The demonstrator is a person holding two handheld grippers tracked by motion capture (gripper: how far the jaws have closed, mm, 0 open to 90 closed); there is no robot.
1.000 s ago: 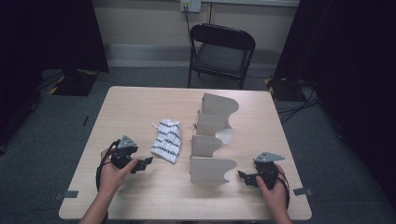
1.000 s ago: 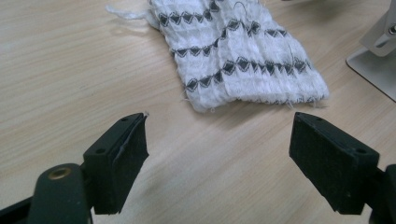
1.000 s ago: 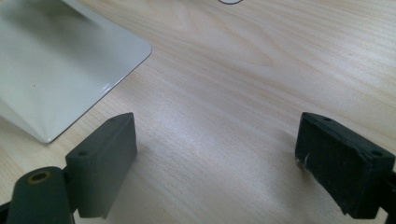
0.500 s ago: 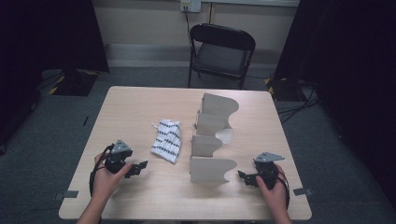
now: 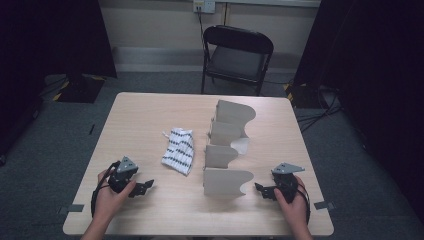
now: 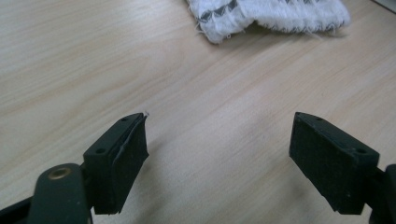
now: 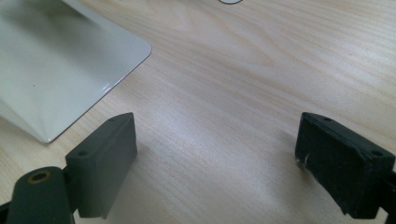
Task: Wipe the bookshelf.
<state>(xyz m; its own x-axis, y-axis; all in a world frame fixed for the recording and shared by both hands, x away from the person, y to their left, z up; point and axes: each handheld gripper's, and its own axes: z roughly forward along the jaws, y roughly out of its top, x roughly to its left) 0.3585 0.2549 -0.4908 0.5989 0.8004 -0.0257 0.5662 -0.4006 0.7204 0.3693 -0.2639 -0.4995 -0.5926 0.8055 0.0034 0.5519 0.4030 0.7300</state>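
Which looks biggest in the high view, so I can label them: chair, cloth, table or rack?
1. table
2. chair, though it stands farther from the camera, so its true size is less sure
3. rack
4. cloth

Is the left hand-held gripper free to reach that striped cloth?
Probably yes: the left hand-held gripper is open, and bare table lies between it and the striped cloth.

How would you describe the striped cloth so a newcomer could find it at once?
On the wooden table, look just left of the row of upright beige dividers. The cloth lies crumpled and flat, ahead of the left gripper. It is the only soft thing: white with dark stripes.
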